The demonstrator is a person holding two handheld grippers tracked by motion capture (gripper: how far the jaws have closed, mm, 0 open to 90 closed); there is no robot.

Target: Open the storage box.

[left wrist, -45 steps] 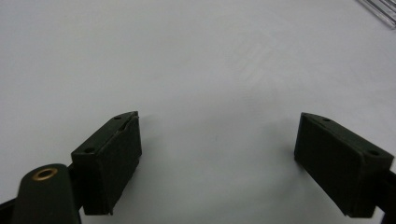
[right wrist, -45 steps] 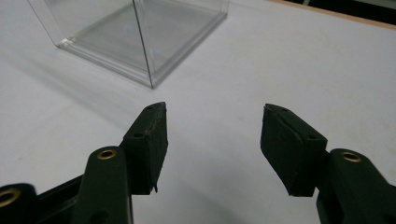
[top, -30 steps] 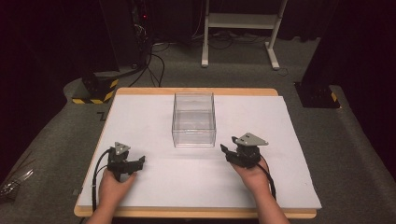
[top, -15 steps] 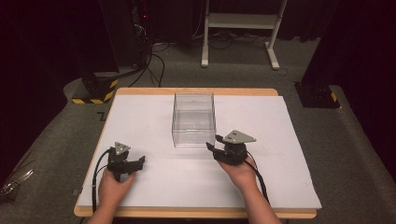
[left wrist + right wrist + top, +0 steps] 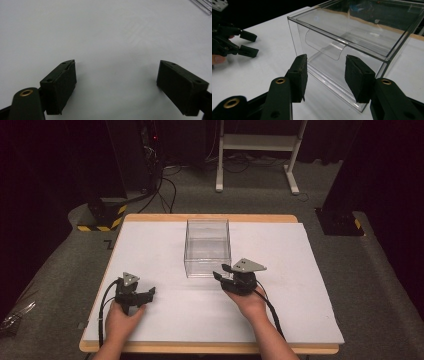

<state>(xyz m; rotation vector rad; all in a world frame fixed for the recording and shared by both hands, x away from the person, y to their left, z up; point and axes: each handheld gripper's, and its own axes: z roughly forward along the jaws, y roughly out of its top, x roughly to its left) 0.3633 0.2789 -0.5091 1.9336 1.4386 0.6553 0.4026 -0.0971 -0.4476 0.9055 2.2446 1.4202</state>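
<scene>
A clear plastic box (image 5: 207,247) with a drawer front and a curved handle (image 5: 324,47) stands at the middle of the white table (image 5: 300,270). My right gripper (image 5: 221,271) sits just at the box's near right corner, jaws open and aimed at its front face. In the right gripper view its open gripper (image 5: 325,72) frames the handle, a short way off it. My left gripper (image 5: 150,292) rests on the table at the near left, open, with bare white surface between its fingers (image 5: 61,85). It appears again as the left gripper (image 5: 249,43) at the upper left of the right gripper view.
Beyond the table's far edge lie cables (image 5: 165,185), a yellow-and-black striped base (image 5: 102,217) and a white stand's legs (image 5: 255,155) on grey carpet. A dark post base (image 5: 340,220) stands at the right.
My right gripper has moved left and forward to the box's front. The left gripper has stayed put.
</scene>
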